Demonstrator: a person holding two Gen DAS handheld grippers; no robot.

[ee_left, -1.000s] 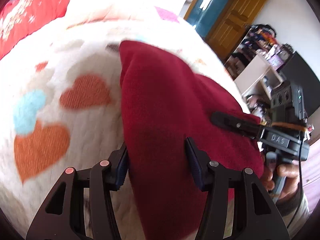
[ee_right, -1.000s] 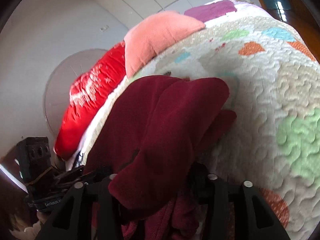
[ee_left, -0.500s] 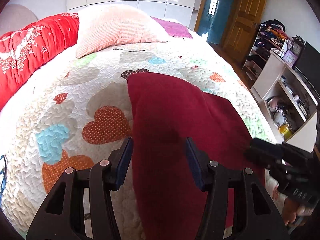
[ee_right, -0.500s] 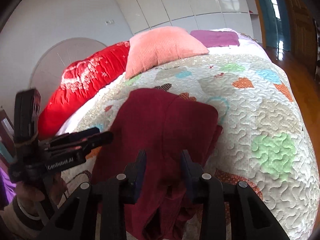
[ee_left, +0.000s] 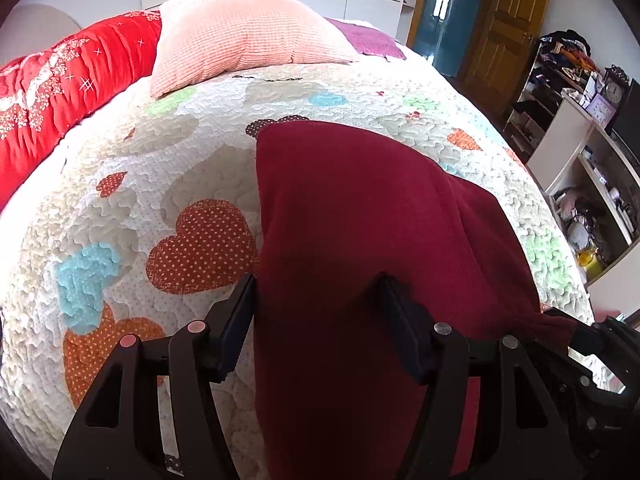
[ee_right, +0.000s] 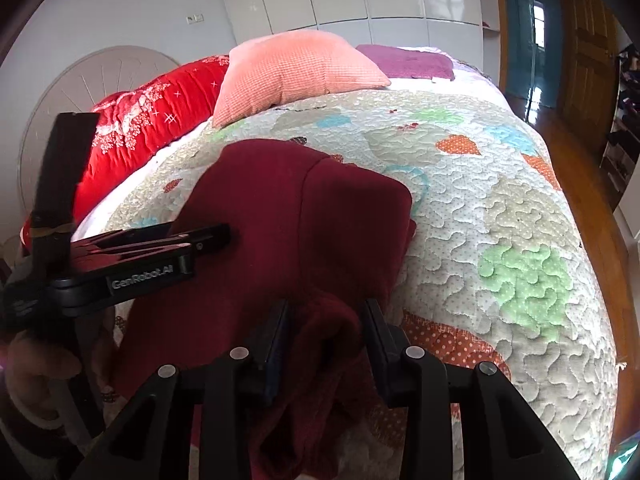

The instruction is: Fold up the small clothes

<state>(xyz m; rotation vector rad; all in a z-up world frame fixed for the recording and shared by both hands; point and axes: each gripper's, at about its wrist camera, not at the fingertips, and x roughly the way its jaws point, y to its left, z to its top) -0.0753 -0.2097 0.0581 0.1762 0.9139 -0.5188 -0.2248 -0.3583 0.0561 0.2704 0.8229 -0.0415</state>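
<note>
At the far left of the bed, a red quilted bolster (ee_left: 60,80) with white snowflake print lies along the edge. Beside it a peach-pink pillow (ee_left: 244,44) sits at the head of the bed, with a purple cloth (ee_left: 372,42) just beyond. A white quilt (ee_left: 168,168) patterned with coloured hearts covers the bed.

A dark red garment (ee_left: 352,216) lies on the quilt near the foot of the bed, folded into a long shape, with a sleeve or flap laid over its right side.

The left gripper (ee_left: 316,300) is held over the near left part of the garment, its fingers spread wide apart with the fabric showing between them, pinching nothing.

The right gripper (ee_right: 324,324) is at the near right corner, its fingers also apart, with a bunched clump of the garment lying between them; they do not look pressed on it.

At the far right stand a wooden door (ee_left: 504,20) and cluttered shelves (ee_left: 580,120).
</note>
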